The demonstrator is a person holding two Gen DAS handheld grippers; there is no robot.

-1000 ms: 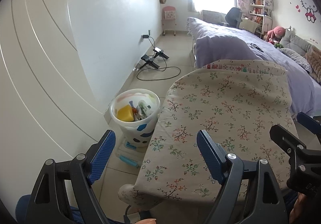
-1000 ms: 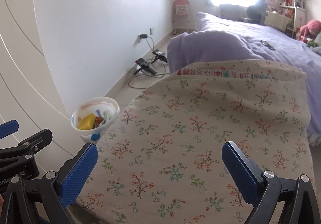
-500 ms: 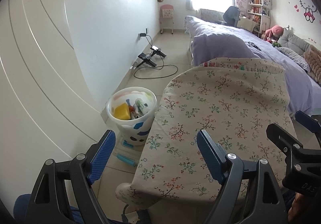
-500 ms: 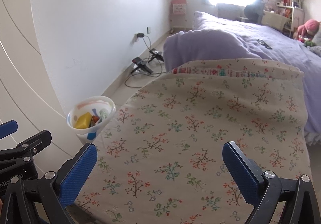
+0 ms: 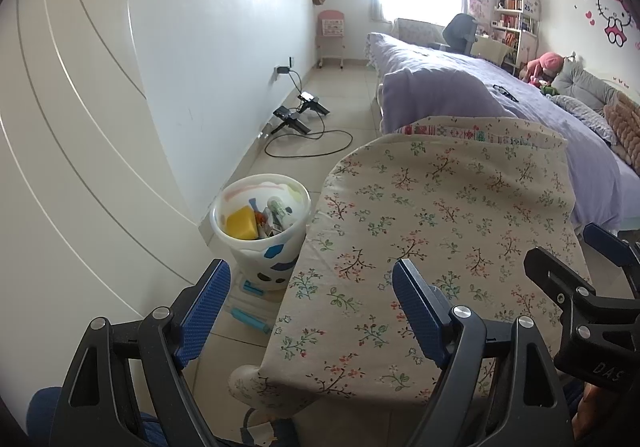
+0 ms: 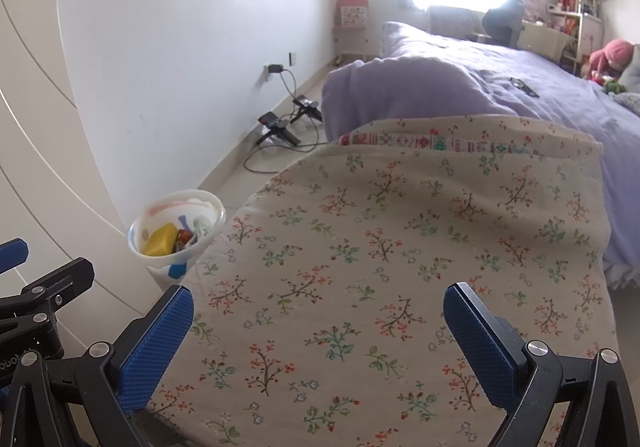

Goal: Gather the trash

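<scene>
A white bin (image 5: 262, 235) with blue spots stands on the floor left of the table; it holds a yellow sponge (image 5: 241, 223) and other trash. It also shows in the right wrist view (image 6: 176, 235). My left gripper (image 5: 308, 299) is open and empty, over the table's front left edge, near and above the bin. My right gripper (image 6: 320, 323) is open and empty above the floral tablecloth (image 6: 400, 247). The right gripper also shows at the right edge of the left wrist view (image 5: 592, 287).
The floral-covered table (image 5: 440, 227) fills the foreground. A bed with a purple cover (image 5: 500, 95) lies behind it. Small blue items (image 5: 248, 315) lie on the floor by the bin. Cables and chargers (image 5: 300, 119) lie along the white wall.
Both grippers have drawn back and up a little, so the bin and table look slightly farther. Both stay open and empty.
</scene>
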